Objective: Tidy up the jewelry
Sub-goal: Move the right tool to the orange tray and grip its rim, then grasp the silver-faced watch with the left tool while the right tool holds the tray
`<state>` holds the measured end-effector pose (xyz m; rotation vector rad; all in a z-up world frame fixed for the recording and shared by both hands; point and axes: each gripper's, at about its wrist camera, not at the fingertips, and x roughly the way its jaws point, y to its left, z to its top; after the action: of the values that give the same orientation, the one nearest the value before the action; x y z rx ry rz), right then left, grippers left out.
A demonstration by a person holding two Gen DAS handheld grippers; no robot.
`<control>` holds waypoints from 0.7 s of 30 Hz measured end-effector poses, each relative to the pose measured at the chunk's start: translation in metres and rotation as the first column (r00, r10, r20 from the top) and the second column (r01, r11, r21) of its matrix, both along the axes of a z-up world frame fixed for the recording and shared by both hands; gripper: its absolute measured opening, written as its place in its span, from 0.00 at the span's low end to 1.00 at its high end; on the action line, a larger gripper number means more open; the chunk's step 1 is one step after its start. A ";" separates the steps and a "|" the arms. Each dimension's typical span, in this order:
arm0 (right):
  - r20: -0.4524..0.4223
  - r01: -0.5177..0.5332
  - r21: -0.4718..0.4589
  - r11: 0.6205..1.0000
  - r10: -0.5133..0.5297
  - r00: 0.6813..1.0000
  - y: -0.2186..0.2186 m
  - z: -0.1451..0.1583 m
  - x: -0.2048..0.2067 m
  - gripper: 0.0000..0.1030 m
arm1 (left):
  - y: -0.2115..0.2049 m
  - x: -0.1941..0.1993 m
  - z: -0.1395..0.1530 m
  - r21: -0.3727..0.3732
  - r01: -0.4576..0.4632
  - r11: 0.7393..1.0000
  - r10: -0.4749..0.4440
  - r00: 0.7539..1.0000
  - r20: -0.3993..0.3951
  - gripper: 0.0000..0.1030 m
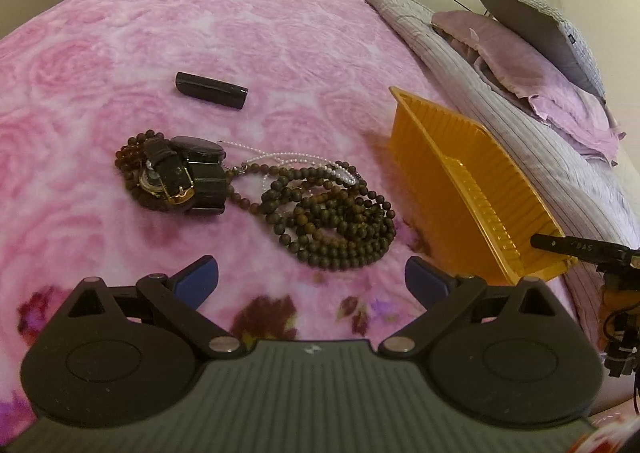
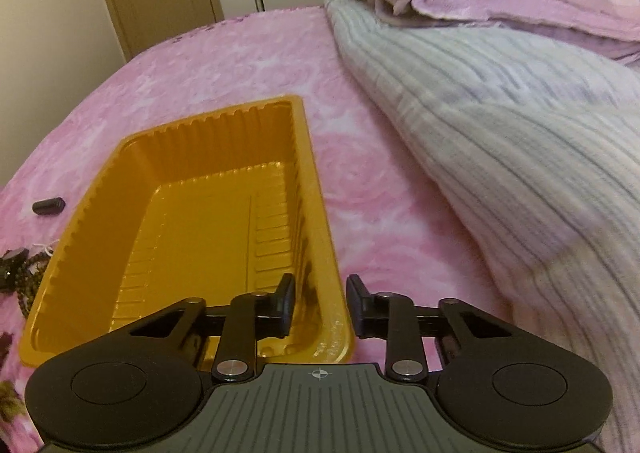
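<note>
Right tongs (image 2: pixel 320 303): nearest in the right wrist view; the black jaws straddle the near right wall of the orange ribbed plastic tray (image 2: pixel 308 173), one inside, one outside. A gap shows on both sides of the wall, so they are narrowed but not yet clamped. Judged aim: to steady or drag the tray.
Left tongs (image 1: pixel 311 279): released, blue pads spread wide and empty, hovering over the pink rose-patterned blanket (image 1: pixel 248 33) just near of the beads, probably lining up a pick.
Dark wooden bead necklaces (image 1: pixel 332 221): heaped in loops beyond the left tongs, a thin white pearl strand (image 1: pixel 320 163) lying across them.
Gold-cased wristwatch with black strap (image 1: pixel 168 177): left of the heap, piled on a brown bead bracelet beside a black box.
Tray contents: bare; it lies right of the jewelry, none yet sorted.
Black glossy tube (image 1: pixel 211 90): farther off, alone.
Grey ribbed pillow (image 2: pixel 500 113): far right, clear of the work.
</note>
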<state>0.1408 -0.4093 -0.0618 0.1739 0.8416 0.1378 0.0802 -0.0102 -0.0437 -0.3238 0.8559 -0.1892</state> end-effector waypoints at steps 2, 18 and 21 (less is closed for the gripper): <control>-0.016 0.004 -0.009 1.000 -0.004 1.000 0.002 -0.001 0.004 0.24 | 0.001 0.001 -0.002 -0.001 -0.002 1.000 0.002 1.000 -0.001 0.96; -0.088 0.014 0.002 1.000 -0.014 0.996 0.013 0.009 0.009 0.07 | 0.007 -0.004 -0.002 0.002 -0.009 1.000 0.009 1.000 0.016 0.96; -0.047 0.027 -0.035 0.999 -0.029 0.998 0.023 0.024 0.000 0.04 | 0.006 -0.005 0.000 0.016 0.006 1.000 -0.006 1.000 0.028 0.96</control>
<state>0.1412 -0.3858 -0.0380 0.1574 0.8882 0.0933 0.0753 -0.0046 -0.0435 -0.3032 0.8301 -0.1922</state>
